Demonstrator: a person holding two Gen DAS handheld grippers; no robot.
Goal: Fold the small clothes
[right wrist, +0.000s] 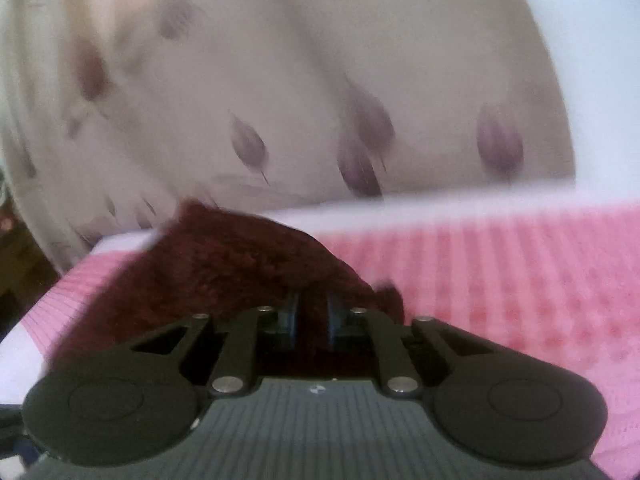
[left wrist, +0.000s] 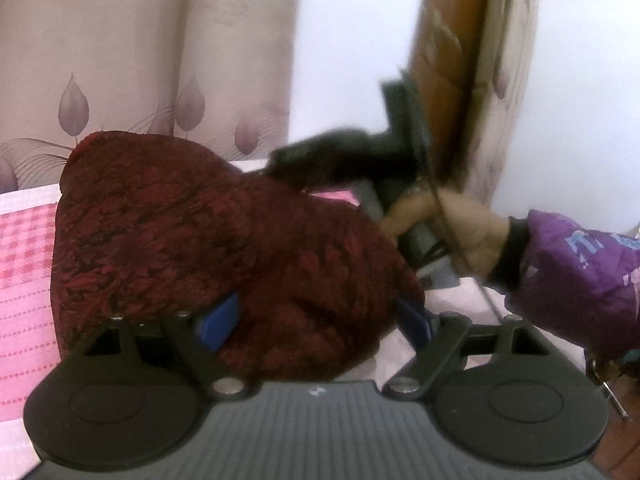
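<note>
Here, my right tool [right wrist: 313, 320] is closed tight on a fold of a dark red knitted garment [right wrist: 224, 264], its blue pads pinching the cloth between them. The right view is smeared with motion blur, so finer detail is lost. My left tool [left wrist: 316, 320] stands wide, its blue pads [left wrist: 218, 322] spread on either side of the same red knit [left wrist: 200, 232], which bulges up between them; I judge they straddle it rather than clamp it, though the knit hides the fingertips.

The garment lies bunched in a rounded heap on a pink checked and striped bedcover [right wrist: 520, 280]. In the left view my right hand [left wrist: 460, 232], in a purple sleeve [left wrist: 580, 280], holds its tool beyond the heap. Behind hangs a beige curtain [left wrist: 140, 60] printed with purple leaves.

What could go wrong: the right tool grips only a small pinch of thick, stretchy knit. A quick pull could slip it free, or drag the whole heap instead of laying one layer over. With the left tool not clamped, nothing anchors the cloth.
</note>
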